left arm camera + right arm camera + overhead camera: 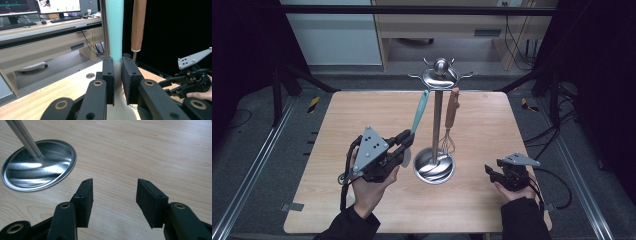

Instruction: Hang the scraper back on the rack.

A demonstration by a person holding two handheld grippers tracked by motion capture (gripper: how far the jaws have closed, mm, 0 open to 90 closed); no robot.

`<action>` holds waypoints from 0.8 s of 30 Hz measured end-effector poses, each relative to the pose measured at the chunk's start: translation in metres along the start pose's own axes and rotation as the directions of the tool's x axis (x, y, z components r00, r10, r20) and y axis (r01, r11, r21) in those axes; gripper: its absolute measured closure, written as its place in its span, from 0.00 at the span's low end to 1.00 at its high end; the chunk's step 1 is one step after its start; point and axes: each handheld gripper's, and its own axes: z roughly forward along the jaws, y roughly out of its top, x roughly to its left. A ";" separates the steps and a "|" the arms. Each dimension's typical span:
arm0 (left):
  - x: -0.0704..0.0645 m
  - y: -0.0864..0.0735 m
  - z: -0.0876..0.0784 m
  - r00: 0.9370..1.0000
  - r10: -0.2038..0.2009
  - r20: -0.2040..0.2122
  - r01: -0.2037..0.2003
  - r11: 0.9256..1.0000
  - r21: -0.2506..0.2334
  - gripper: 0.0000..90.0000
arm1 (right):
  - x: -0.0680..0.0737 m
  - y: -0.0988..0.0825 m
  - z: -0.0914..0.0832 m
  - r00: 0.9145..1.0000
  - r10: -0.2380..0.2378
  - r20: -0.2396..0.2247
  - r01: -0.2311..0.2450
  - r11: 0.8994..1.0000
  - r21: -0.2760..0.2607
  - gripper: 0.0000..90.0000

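1. High view: the left tongs are clenched on the lower part of a teal spatula, whose handle rises tilted up toward a hook on the rack. Its top end looks at or just under the rack's arm; I cannot tell whether it is hooked on.
2. Left gripper view: the spatula's long axis runs nearly upright, straight up out of the pads, so any lift onto or off the hook would travel along that axis, up and toward the rack's top.
3. The whisk, with a wooden handle, hangs just beside the spatula on the far side of the pole; the two handles are near but apart, and that gap is what I judge the move must respect.
4. The left hand is the nearer one to the rack; the right tongs lie well apart at the tabletop's right edge, released, with bare wood between the jaws.
5. Count: one rack, one spatula, one whisk, two tongs.
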 end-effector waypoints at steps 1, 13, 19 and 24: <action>0.000 0.000 0.001 1.000 -0.001 -0.002 0.001 1.000 -0.002 0.90 | 0.000 0.000 0.000 1.000 0.000 0.000 0.000 1.000 0.000 0.53; 0.002 -0.002 0.009 1.000 0.006 -0.004 -0.006 1.000 -0.009 0.90 | 0.000 0.000 0.000 1.000 -0.001 -0.003 0.001 1.000 -0.003 0.53; 0.003 -0.003 0.011 1.000 0.007 -0.002 -0.007 1.000 -0.008 0.90 | 0.000 0.000 0.000 1.000 0.000 -0.003 0.000 1.000 -0.003 0.53; 0.005 -0.004 0.010 1.000 -0.001 0.009 0.001 1.000 -0.013 0.89 | 0.000 0.000 -0.001 1.000 -0.001 -0.003 0.001 1.000 -0.003 0.53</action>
